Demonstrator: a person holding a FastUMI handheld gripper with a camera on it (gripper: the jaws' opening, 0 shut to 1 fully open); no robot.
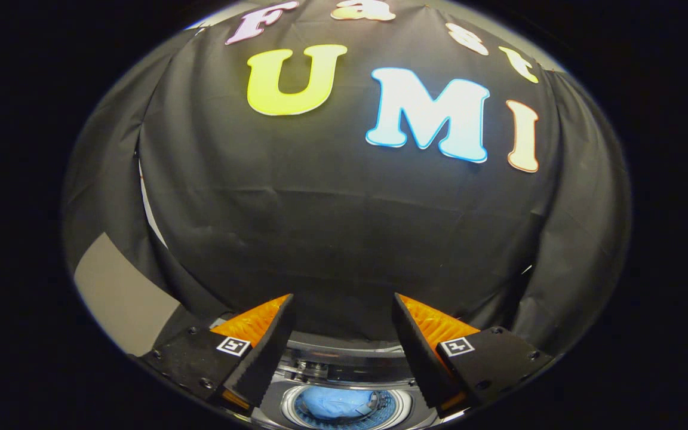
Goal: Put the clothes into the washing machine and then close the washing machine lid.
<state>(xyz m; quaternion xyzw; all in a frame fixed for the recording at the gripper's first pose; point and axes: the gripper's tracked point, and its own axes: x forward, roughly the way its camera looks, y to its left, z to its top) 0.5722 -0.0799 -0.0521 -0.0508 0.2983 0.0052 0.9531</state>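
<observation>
Black cloth backs the booth. Below, the washing machine (344,373) lies partly cut off, blue clothes (337,402) in its drum. Tongs (343,307) gape wide, holding nothing; their square markers are unreadable.

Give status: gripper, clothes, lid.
Gripper open, empty, above washer. Blue clothes in drum, below the fingers. Lid not shut. Nothing seen in the way.

Light blue clothes (339,402); perforated silver drum (393,407).
</observation>
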